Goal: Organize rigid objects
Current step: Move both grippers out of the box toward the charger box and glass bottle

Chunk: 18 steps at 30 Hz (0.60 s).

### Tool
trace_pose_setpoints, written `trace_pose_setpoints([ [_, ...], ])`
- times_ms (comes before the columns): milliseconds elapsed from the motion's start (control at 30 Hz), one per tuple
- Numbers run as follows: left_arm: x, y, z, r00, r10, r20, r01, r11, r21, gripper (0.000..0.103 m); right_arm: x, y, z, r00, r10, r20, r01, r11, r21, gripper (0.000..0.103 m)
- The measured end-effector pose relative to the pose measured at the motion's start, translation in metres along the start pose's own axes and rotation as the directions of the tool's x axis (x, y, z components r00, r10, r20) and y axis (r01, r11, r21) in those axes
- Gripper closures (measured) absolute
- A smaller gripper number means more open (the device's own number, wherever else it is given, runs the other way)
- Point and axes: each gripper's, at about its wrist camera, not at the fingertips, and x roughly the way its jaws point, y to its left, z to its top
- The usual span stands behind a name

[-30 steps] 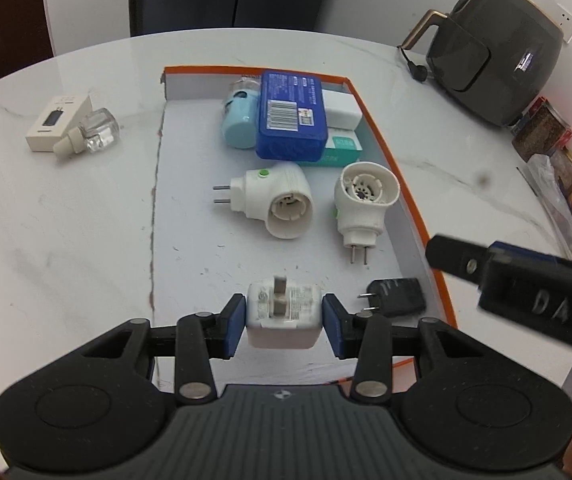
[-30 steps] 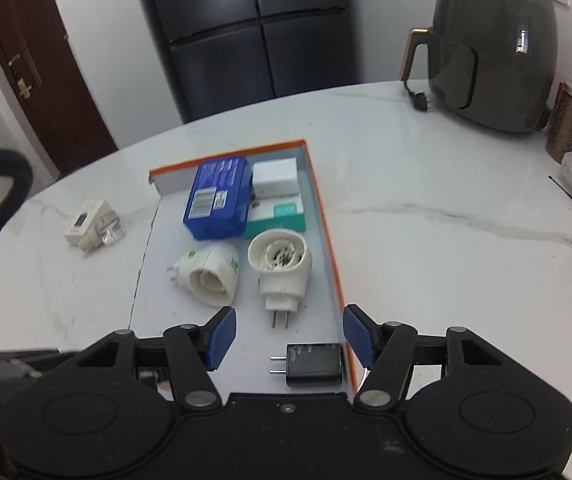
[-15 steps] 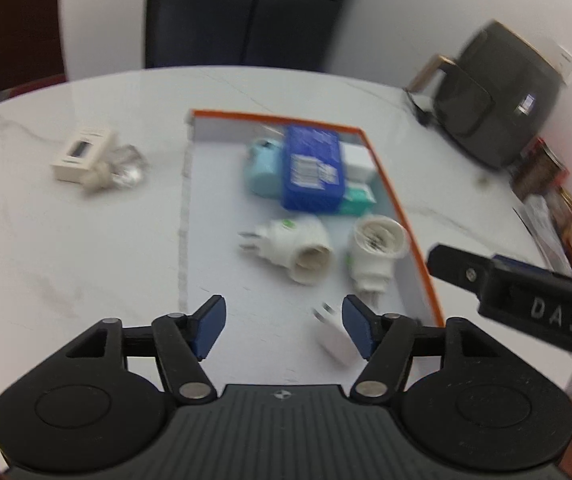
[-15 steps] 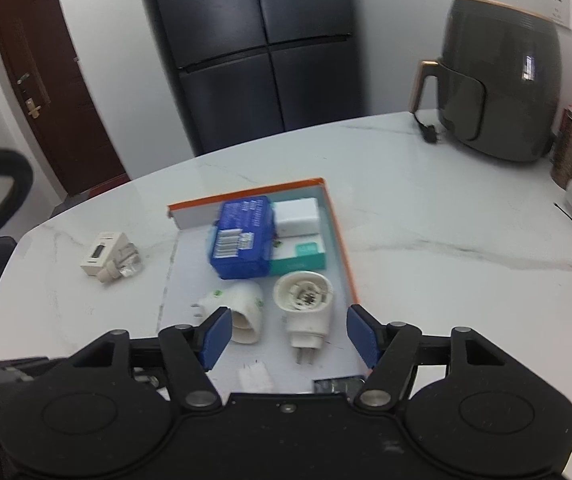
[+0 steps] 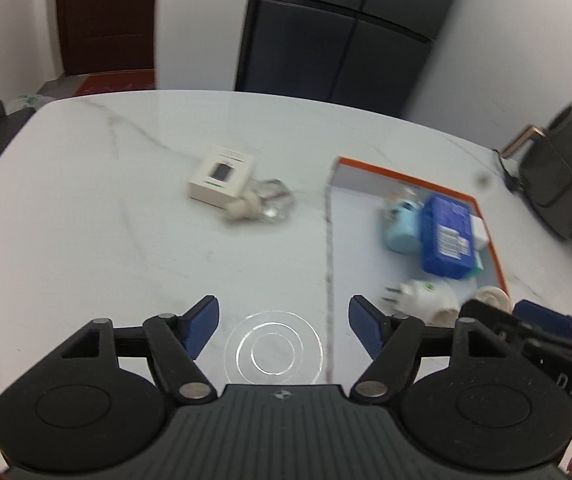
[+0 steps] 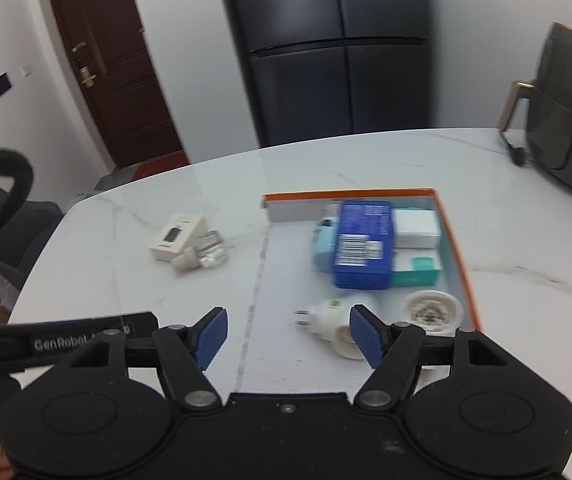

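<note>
A blue box lies flat in the orange-rimmed tray, two white plug-in adapters nearer; a white box and clear bottle lie touching on the table.

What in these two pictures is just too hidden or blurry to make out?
- Blue box label: blurred in both views, unreadable.
- Round white plug, left view: mostly behind the right gripper's arm.
- Tray's near end, right view: hidden behind the right gripper.
- Clear bottle: blurred; contents unclear.

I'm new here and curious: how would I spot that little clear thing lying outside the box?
On the white marble table, look left of the orange-edged box. A small cream carton lies there; the clear bottle touches it, the only see-through item, with a beige cap.
</note>
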Motion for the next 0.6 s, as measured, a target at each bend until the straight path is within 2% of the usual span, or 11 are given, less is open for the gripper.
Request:
trace_pose_setpoints([
  [433,0.018,0.041,0.024,0.999,0.031,-0.017,-0.031,1.0,0.002,0.029,0.039,0.047,0.009,0.998,0.038,-0.044,-0.039,0.999,-0.029,0.022],
  [600,0.037,0.057,0.04,0.999,0.041,-0.026,-0.041,0.999,0.005,0.023,0.052,0.056,0.009,0.997,0.043,-0.059,-0.045,0.998,-0.033,0.022],
])
